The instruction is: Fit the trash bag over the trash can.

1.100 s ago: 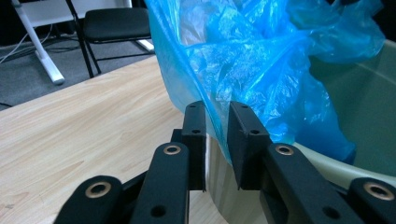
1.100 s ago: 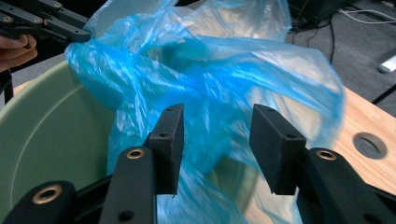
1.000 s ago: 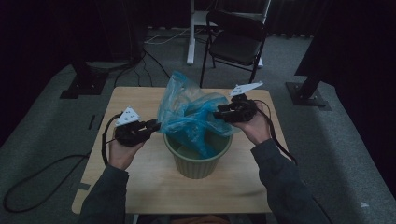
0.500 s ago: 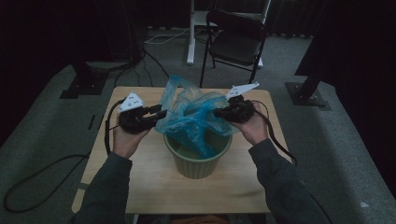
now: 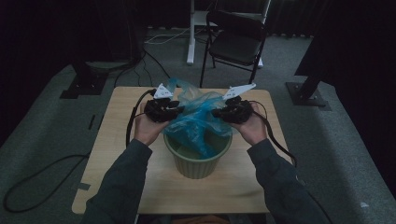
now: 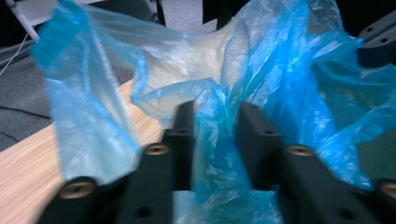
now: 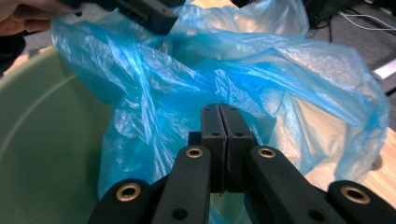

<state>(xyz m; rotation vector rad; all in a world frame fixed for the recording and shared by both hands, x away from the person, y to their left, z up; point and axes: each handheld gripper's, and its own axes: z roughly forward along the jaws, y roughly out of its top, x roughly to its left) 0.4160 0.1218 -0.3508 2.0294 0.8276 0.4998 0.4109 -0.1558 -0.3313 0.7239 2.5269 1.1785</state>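
Note:
A crumpled blue plastic bag (image 5: 198, 121) hangs over and into a green bucket (image 5: 196, 163) at the middle of the wooden table (image 5: 116, 154). My left gripper (image 5: 180, 111) is at the bag's left side. Its jaws have just been closing, and in the left gripper view (image 6: 215, 121) a bunch of bag film (image 6: 261, 60) fills the gap between them. My right gripper (image 5: 215, 113) holds the right side. In the right gripper view its jaws (image 7: 219, 109) are pressed together on the bag (image 7: 154, 70) above the bucket (image 7: 42, 140). The left gripper (image 7: 144, 14) shows across from it.
A black folding chair (image 5: 236, 42) and a white post (image 5: 190, 32) stand beyond the table's far edge. Cables trail from both grippers over the table and onto the grey floor. Bare wood (image 6: 23, 158) lies left of the bag.
My left gripper has moved from the table's left side away from me and rightward, up to the bag's left edge, and the bag now stretches between both grippers. The right hand stayed put.

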